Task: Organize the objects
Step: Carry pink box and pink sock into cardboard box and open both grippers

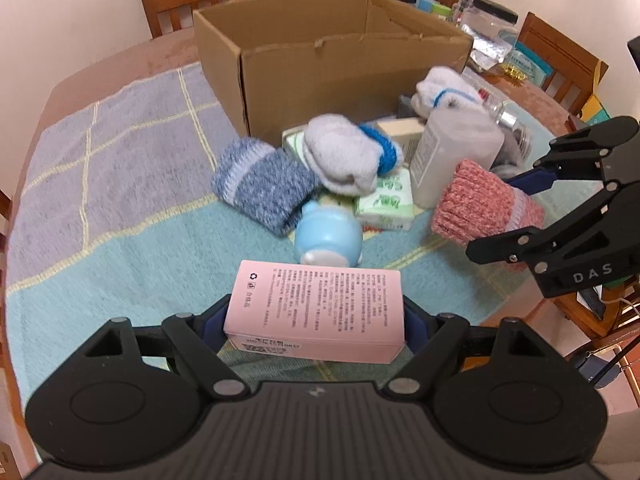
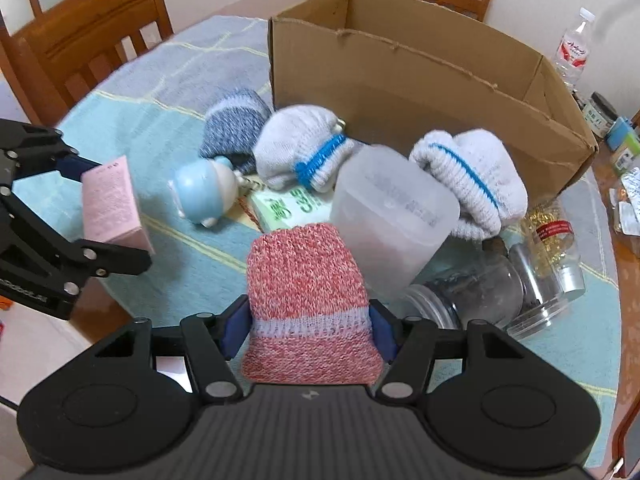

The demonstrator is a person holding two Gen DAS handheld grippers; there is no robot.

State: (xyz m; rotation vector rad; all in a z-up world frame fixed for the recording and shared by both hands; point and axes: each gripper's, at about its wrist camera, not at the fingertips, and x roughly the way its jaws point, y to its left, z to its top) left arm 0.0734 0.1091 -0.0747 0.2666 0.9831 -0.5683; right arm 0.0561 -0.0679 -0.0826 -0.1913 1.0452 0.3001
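My left gripper (image 1: 316, 322) clamps the pink box (image 1: 316, 308), my right gripper (image 2: 310, 330) squeezes the red sock (image 2: 308, 308); the soft sock may slip before reaching the cardboard box (image 2: 400, 92).

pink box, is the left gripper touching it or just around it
Touching. The left wrist view shows the left gripper with both blue pads pressed flat against the sides of the pink box, no gap showing.
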